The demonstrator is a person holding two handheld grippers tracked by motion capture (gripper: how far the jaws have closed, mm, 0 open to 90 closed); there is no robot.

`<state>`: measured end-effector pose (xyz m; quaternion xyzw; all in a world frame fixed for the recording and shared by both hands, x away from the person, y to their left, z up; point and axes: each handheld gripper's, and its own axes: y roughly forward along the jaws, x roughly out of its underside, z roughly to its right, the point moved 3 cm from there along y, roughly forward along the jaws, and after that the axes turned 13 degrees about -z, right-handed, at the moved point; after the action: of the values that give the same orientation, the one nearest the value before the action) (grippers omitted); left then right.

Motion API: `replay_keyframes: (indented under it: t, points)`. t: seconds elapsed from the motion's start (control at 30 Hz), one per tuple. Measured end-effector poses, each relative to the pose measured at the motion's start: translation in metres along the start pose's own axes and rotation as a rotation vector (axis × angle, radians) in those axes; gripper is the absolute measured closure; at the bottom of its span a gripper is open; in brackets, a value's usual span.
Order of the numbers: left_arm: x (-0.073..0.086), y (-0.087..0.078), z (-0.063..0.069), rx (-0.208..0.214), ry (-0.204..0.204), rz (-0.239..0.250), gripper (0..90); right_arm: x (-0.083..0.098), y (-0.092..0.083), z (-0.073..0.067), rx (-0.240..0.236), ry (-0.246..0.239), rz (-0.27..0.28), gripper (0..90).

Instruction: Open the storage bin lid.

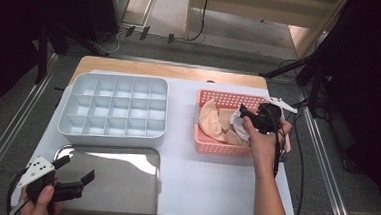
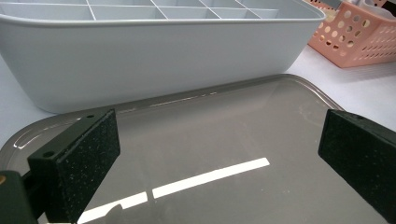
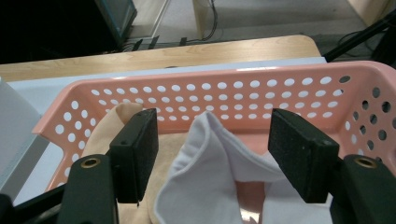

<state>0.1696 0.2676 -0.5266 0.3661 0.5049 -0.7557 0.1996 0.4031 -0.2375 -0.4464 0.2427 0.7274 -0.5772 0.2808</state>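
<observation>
- Left gripper (image 1: 77, 173): fingers wide open with nothing between them, hovering low over the steel tray (image 1: 123, 183) at the near left of the worktop (image 1: 185, 152).
- Divided box (image 1: 113, 105): grey, its compartments empty, just behind the tray.
- Pink basket (image 1: 219, 98): on the right of the worktop, holding beige pieces (image 1: 213, 120) and the white cloth (image 3: 210, 182).
- White cloth: lies in the basket between the right fingers; the pads stand apart on either side of a raised fold, and none is seen pressing on it.
- Handling, as I judge it: light, soft and limp, not fragile; it will sag and drape once lifted. Best pinched at the raised fold, where several layers bunch.
- Right gripper (image 3: 212, 144): fingers part open, astride that fold, pointing into the basket.
</observation>
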Motion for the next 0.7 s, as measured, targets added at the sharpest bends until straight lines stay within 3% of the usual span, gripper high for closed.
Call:
replay_keyframes:
  t: [0.27, 0.47, 0.6, 0.7]
  points:
    - [0.0, 0.001, 0.0, -0.001, 0.002, -0.003, 0.0, -0.009, 0.017, 0.009, -0.064, -0.035, -0.119, 17.9]
    - [0.001, 0.001, 0.0, 0.002, 0.003, -0.009, 0.0, -0.008, 0.032, 0.013, -0.058, -0.035, -0.235, 14.5]
    - [0.001, 0.002, 0.0, 0.003, 0.003, -0.01, 0.0, -0.009, 0.042, 0.013, -0.039, -0.067, -0.298, 14.3]
    - [0.001, 0.002, 0.001, 0.007, 0.004, -0.009, 0.0, -0.008, 0.05, 0.015, -0.032, -0.054, -0.357, 14.3]
